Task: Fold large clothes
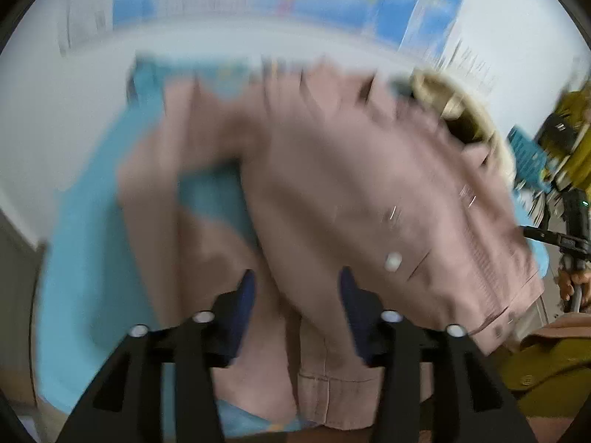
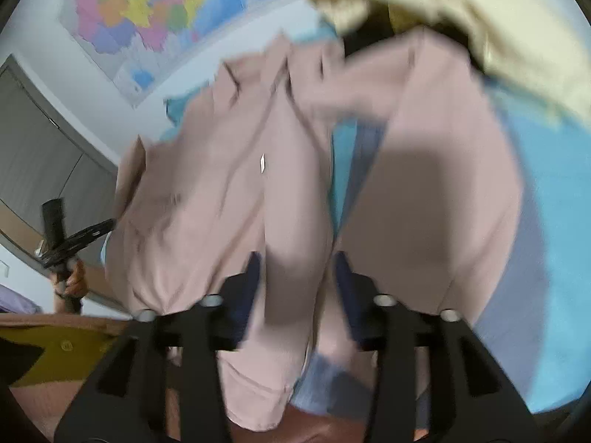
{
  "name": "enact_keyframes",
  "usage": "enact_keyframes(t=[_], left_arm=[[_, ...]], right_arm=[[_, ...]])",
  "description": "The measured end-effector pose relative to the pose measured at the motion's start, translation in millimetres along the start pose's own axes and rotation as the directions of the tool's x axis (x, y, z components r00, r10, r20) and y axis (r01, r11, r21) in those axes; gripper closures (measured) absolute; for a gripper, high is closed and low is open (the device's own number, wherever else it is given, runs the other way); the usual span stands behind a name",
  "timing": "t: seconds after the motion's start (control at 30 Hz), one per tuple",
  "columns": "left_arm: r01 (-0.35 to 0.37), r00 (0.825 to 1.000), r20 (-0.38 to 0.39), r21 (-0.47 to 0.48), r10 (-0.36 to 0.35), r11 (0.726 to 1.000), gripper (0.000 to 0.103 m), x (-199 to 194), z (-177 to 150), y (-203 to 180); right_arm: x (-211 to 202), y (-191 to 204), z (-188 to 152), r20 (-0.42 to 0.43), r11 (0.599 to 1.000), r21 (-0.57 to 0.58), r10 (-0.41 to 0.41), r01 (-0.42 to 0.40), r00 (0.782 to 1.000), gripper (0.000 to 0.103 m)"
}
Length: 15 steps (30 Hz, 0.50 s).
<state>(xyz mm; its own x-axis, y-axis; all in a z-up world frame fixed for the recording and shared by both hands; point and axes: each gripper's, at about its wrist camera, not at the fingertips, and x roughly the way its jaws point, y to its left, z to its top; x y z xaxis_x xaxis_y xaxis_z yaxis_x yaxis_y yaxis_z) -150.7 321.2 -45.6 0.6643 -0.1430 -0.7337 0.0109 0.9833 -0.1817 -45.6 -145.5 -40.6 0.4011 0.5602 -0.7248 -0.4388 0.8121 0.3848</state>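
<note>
Between the fingers of the left gripper (image 1: 297,288) lies pink fabric of the jacket (image 1: 351,184); the jaws stand apart, and the pads do not press the cloth. The right gripper (image 2: 297,273) is in the same condition: jaws parted, with a fold of the jacket lying in the gap and no grip visible on it. Both views are motion-blurred, so fine contact cannot be confirmed.

The jacket is spread over a light blue sheet (image 1: 85,221) that covers the work surface. Its cuffed sleeve end (image 1: 332,395) lies just below the left gripper. White snap buttons (image 1: 393,261) run along the front panel.

Beyond the jacket, at the far edge, sits a cream garment (image 2: 498,29), touching the pink cloth. A coloured wall map (image 2: 147,11) hangs on the white wall behind. At the left edge of the right wrist view, a hand (image 2: 72,277) holds the other gripper's handle.
</note>
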Motion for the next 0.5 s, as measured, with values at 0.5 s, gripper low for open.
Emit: enact_keyframes(t=[0.5], left_arm=[[-0.113,0.994,0.045,0.299,0.104,0.948,0.026,126,140,-85]], right_arm=[[143,76,172,0.066,0.921,-0.359,-0.134,0.149,0.989,0.043]])
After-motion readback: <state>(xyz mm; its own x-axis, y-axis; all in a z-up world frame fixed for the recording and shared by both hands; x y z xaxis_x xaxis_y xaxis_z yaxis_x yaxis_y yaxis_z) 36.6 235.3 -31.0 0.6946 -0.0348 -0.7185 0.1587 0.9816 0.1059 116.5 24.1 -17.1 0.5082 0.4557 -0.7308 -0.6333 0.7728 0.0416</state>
